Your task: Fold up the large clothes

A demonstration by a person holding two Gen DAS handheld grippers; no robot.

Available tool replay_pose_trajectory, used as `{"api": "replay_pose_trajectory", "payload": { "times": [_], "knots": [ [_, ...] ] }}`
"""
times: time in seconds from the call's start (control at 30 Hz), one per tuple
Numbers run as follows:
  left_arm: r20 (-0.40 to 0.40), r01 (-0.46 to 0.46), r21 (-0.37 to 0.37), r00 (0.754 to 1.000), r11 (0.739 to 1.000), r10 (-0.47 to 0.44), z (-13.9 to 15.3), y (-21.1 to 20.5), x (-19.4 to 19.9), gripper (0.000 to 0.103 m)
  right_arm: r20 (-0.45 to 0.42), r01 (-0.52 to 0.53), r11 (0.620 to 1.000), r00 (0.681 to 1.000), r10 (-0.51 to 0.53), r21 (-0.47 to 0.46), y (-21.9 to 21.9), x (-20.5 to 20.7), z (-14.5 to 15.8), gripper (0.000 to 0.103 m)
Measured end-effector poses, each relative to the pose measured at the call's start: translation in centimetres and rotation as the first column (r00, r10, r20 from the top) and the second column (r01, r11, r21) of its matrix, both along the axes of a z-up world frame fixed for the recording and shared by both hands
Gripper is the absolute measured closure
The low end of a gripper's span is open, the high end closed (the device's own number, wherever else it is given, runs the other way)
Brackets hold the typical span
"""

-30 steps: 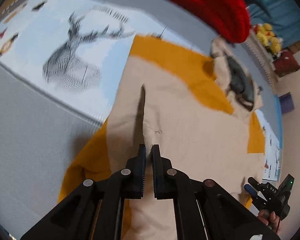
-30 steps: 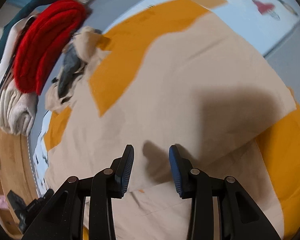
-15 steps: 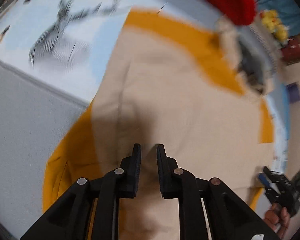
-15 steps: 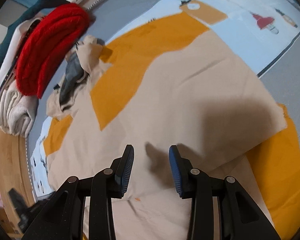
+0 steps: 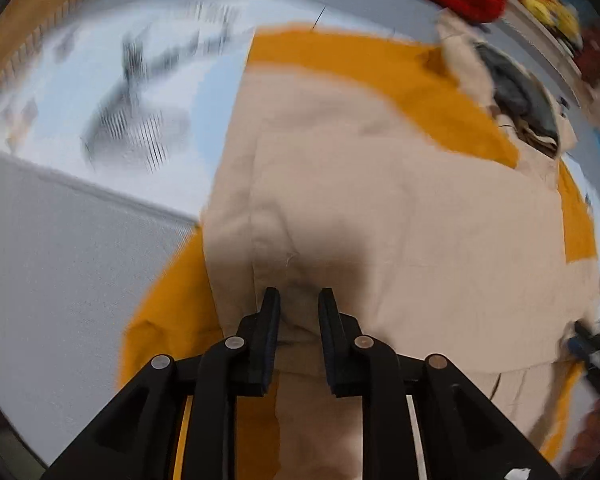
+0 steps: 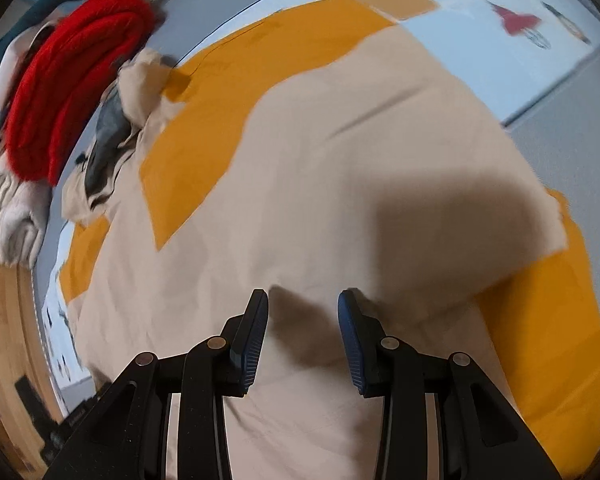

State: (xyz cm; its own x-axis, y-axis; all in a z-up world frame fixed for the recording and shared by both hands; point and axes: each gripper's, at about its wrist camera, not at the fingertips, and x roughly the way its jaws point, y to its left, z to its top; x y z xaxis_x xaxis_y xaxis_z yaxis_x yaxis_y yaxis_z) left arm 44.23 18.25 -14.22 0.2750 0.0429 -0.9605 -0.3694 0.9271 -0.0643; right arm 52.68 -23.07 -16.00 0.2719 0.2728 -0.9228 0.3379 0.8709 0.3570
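Note:
A large beige and mustard-orange garment (image 5: 380, 208) lies spread on the bed, with a beige layer folded over the orange part. It also fills the right wrist view (image 6: 320, 200). My left gripper (image 5: 299, 300) is open and empty, just above the beige fabric near its left edge. My right gripper (image 6: 303, 300) is open and empty, hovering over the beige fabric near a fold edge. The right gripper also shows small at the right edge of the left wrist view (image 5: 592, 350).
A light blue bedsheet with a deer print (image 5: 140, 120) lies beneath, beside grey bedding (image 5: 60, 260). A red knit item (image 6: 72, 92) and folded whitish clothes (image 6: 12, 208) sit at the far side. A crumpled beige and dark garment (image 6: 112, 140) lies next to them.
My left gripper has opened, letting go of the beige fabric, which now lies flat. The right gripper stayed open and shifted slightly over the garment.

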Motion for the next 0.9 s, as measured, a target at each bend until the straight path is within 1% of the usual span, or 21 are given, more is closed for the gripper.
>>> {"api": "replay_pose_trajectory", "payload": {
  "times": [0.03,0.1,0.17,0.23,0.33,0.4,0.5,0.53,0.57,0.6,0.67,0.73,0.8,0.9],
  "knots": [
    [0.066,0.039,0.053,0.997,0.998,-0.043,1.7,-0.9,-0.1,0.085,0.024,0.0,1.0,1.0,0.001,-0.015,0.0,-0.2,0.8,0.065],
    [0.143,0.071,0.097,0.986,0.993,-0.084,3.9,-2.1,-0.5,0.085,0.089,-0.018,0.999,0.996,0.022,-0.046,0.4,-0.3,2.7,0.065],
    [0.221,0.094,0.11,0.968,0.99,-0.116,5.8,-3.2,-1.1,0.085,0.206,-0.053,0.993,0.976,0.075,-0.109,1.1,-1.0,6.2,0.065],
    [0.26,0.112,0.109,0.956,0.988,-0.137,6.7,-4.0,-1.5,0.084,0.3,-0.082,0.98,0.945,0.134,-0.179,1.6,-2.1,9.0,0.065],
    [0.299,0.131,0.135,0.939,0.982,-0.167,7.6,-4.3,-2.1,0.084,0.418,-0.108,0.956,0.882,0.219,-0.274,2.5,-3.8,12.6,0.065],
    [0.324,0.141,0.152,0.928,0.978,-0.184,7.9,-5.0,-2.2,0.084,0.482,-0.101,0.935,0.835,0.265,-0.339,2.7,-5.0,14.7,0.065],
    [0.363,0.145,0.162,0.911,0.976,-0.195,8.5,-6.5,-2.3,0.084,0.597,-0.015,0.902,0.745,0.298,-0.431,1.9,-7.3,18.2,0.065],
    [0.376,0.144,0.164,0.905,0.976,-0.197,8.7,-6.8,-2.4,0.084,0.615,0.004,0.897,0.729,0.3,-0.442,2.0,-7.6,18.9,0.065],
    [0.387,0.144,0.168,0.9,0.975,-0.2,9.0,-7.0,-2.4,0.084,0.641,0.035,0.886,0.704,0.306,-0.462,1.5,-8.0,19.8,0.065],
    [0.395,0.145,0.175,0.896,0.974,-0.204,9.1,-7.1,-2.4,0.084,0.643,0.045,0.877,0.698,0.315,-0.479,1.4,-8.0,20.2,0.065],
    [0.412,0.15,0.184,0.886,0.971,-0.214,9.2,-7.3,-2.3,0.084,0.623,0.032,0.864,0.707,0.335,-0.502,0.8,-7.9,20.2,0.065],
    [0.417,0.162,0.193,0.879,0.968,-0.231,9.2,-7.6,-2.1,0.084,0.607,0.012,0.868,0.72,0.337,-0.496,0.3,-7.4,20.2,0.065],
    [0.418,0.177,0.205,0.873,0.963,-0.25,9.1,-7.7,-1.9,0.084,0.576,-0.016,0.869,0.743,0.341,-0.494,-0.3,-6.4,19.9,0.065],
    [0.41,0.198,0.236,0.867,0.951,-0.282,9.1,-8.0,-1.4,0.085,0.549,-0.056,0.874,0.759,0.351,-0.482,-1.0,-5.3,19.3,0.065]
  ]
}}
